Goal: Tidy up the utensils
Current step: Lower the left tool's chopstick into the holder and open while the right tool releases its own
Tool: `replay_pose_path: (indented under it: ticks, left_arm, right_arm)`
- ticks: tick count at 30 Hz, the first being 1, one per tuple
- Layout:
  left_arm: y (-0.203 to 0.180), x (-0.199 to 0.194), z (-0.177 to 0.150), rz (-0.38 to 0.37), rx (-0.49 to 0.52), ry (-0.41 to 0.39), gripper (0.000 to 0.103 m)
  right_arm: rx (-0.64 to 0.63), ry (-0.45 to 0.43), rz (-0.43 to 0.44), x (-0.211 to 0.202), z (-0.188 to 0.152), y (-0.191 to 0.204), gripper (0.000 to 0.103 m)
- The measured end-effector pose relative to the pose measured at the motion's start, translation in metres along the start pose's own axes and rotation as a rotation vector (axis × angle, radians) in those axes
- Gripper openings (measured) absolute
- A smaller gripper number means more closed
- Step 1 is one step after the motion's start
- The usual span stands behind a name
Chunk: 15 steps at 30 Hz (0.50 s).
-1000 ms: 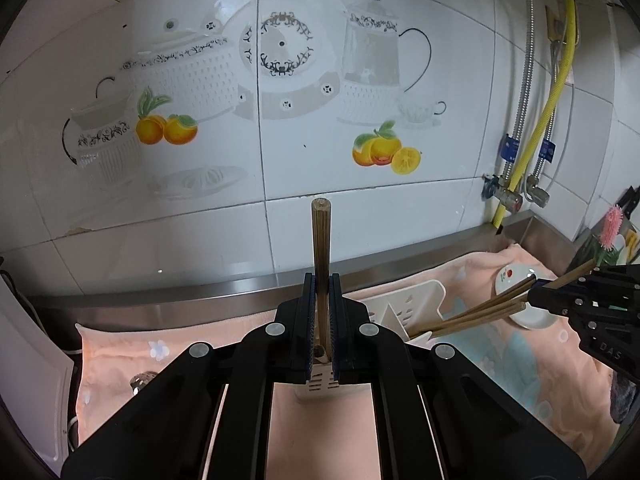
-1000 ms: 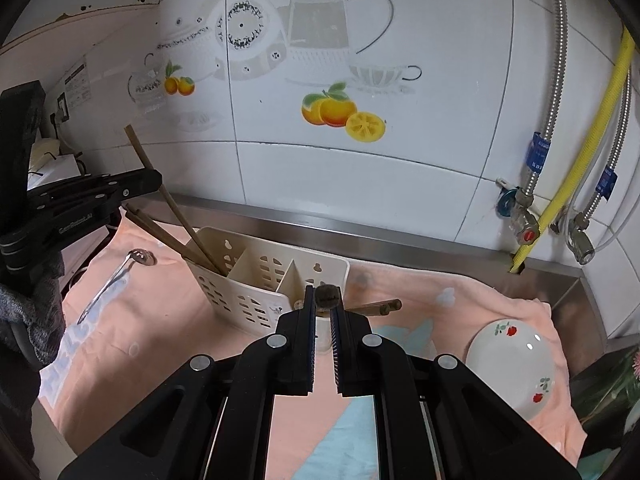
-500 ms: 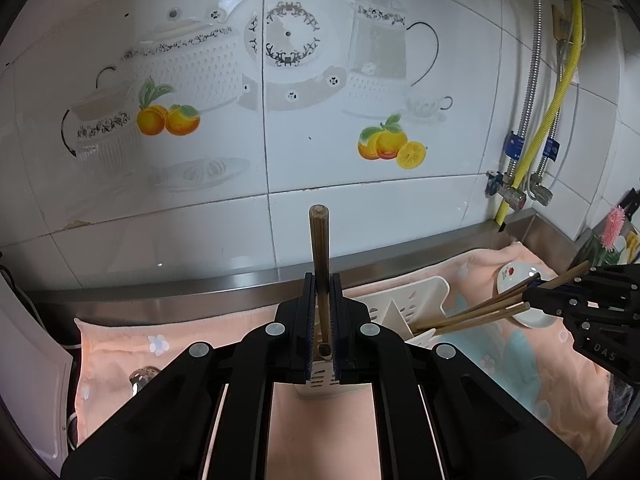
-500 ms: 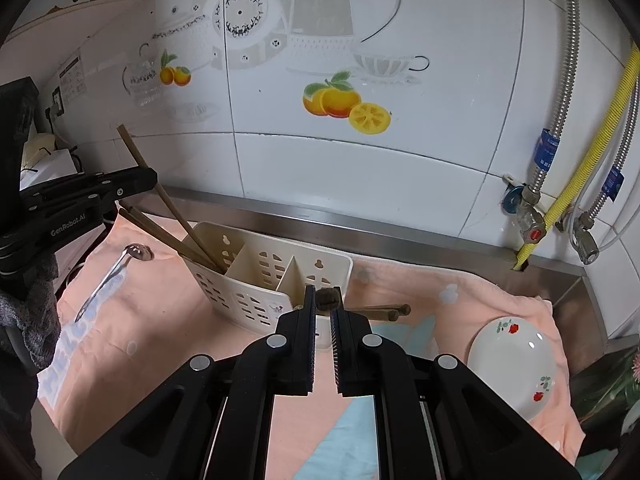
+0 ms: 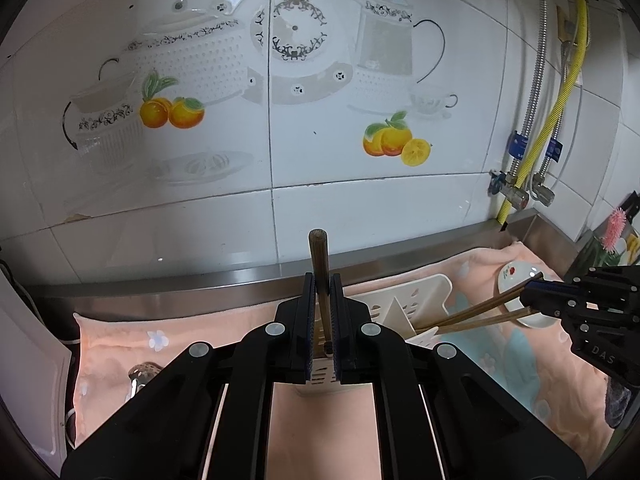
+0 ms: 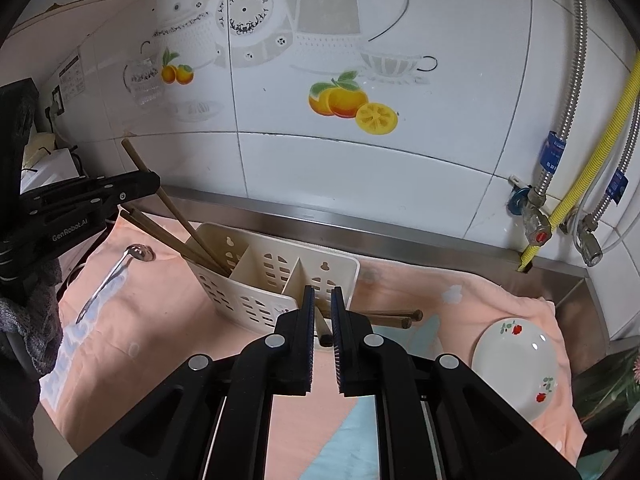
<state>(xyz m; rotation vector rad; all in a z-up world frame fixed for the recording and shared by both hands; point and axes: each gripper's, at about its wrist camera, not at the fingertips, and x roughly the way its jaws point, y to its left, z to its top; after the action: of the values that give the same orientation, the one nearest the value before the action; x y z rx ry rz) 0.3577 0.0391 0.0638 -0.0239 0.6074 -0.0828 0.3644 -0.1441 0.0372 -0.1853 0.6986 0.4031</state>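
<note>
left tongs (image 5: 323,320) clenched on upright chopstick (image 5: 319,256) now sunk lower into caddy (image 6: 276,276), right tongs (image 6: 322,316) parting, seemingly releasing theirs; sorting proceeds.

White glossy wall tiles (image 6: 440,168) printed with teapots and oranges (image 6: 352,100) are catching soft light. A steel ledge (image 6: 400,232) is running along the wall's foot; braided and yellow hoses (image 6: 608,128) are hanging at far right.
</note>
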Motion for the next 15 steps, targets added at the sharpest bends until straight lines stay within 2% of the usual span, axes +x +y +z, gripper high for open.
replay_pose_path:
  ticks: [6,10,13,15]
  left_arm:
    - [0.0,-0.005,0.0,0.001,0.004,-0.007,0.009]
    - [0.0,-0.009,0.001,0.008,0.006,-0.014,0.021]
    - [0.0,-0.012,0.0,0.008,0.007,-0.018,0.022]
    - [-0.001,-0.015,-0.001,0.01,0.006,-0.022,0.029]
  right_arm:
    - [0.0,-0.014,-0.001,-0.006,0.001,0.001,0.019]
    - [0.005,-0.021,-0.004,-0.009,0.001,0.0,0.023]
    - [0.007,-0.026,-0.006,-0.012,0.001,-0.001,0.026]
    - [0.01,-0.033,-0.006,-0.016,0.0,-0.002,0.029]
